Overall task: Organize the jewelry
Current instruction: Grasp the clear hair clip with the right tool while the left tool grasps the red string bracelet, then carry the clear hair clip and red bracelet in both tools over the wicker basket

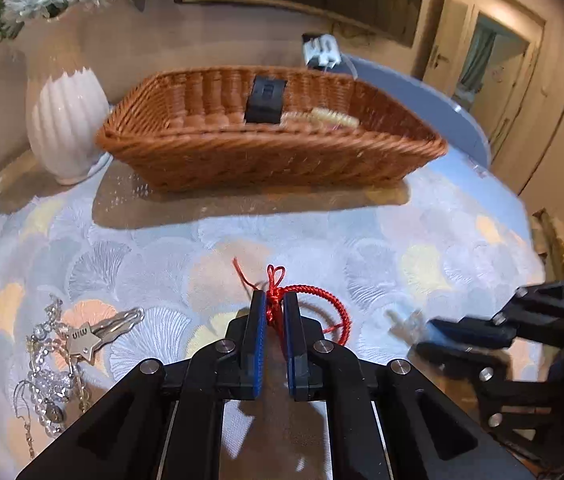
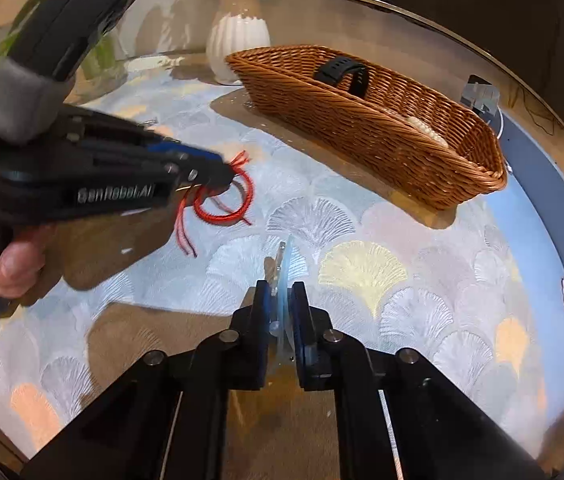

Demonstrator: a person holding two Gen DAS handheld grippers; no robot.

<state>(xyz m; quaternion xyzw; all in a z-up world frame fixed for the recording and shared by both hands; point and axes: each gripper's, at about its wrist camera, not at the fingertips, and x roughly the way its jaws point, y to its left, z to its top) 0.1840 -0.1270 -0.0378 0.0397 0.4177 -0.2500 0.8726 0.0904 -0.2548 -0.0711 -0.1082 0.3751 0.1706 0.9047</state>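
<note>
Two tools are at work over the patterned bench [image 1: 402,240]. The left tool [image 1: 275,304] is clamped tight on the knot of a red braided cord bracelet [image 1: 334,312], which lies on the cloth. The right tool [image 2: 281,292] is pinched onto a thin clear plastic piece [image 2: 282,268], held edge-on. Beyond them sits the wicker basket [image 1: 266,160] with a black watch [image 1: 265,100] and a pale beaded piece [image 1: 334,117] inside. A silvery jewelry pile [image 1: 50,364] with keys waits at the left.
</note>
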